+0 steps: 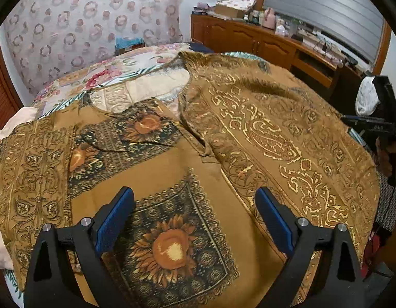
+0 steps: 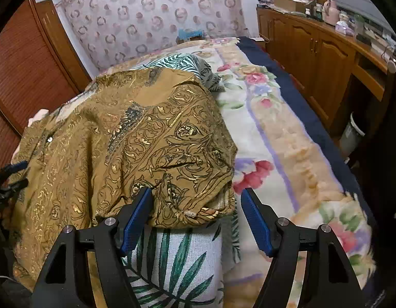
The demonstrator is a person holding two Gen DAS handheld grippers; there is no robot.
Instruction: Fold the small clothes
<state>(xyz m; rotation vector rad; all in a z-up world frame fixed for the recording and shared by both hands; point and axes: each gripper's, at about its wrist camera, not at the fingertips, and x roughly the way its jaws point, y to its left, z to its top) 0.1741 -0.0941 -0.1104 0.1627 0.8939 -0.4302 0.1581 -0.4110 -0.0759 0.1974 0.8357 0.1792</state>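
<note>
A brown garment (image 1: 172,159) with gold paisley and sunflower squares lies spread on the bed. Its right part is folded over the middle, showing gold scrollwork. My left gripper (image 1: 195,200) is open and empty, hovering just above a sunflower square (image 1: 169,249) near the garment's near edge. In the right wrist view the same garment (image 2: 126,148) is heaped over a leaf-print pillow (image 2: 177,264). My right gripper (image 2: 196,200) is open, with its jaws either side of the garment's hanging corner (image 2: 198,205).
A floral blanket (image 2: 287,154) with a navy border covers the bed. A wooden sideboard (image 2: 326,59) with clutter stands at the right. A patterned headboard (image 1: 90,20) is at the back. A pale cloth (image 1: 7,141) lies at the left. A slatted wooden door (image 2: 25,71) is at the left.
</note>
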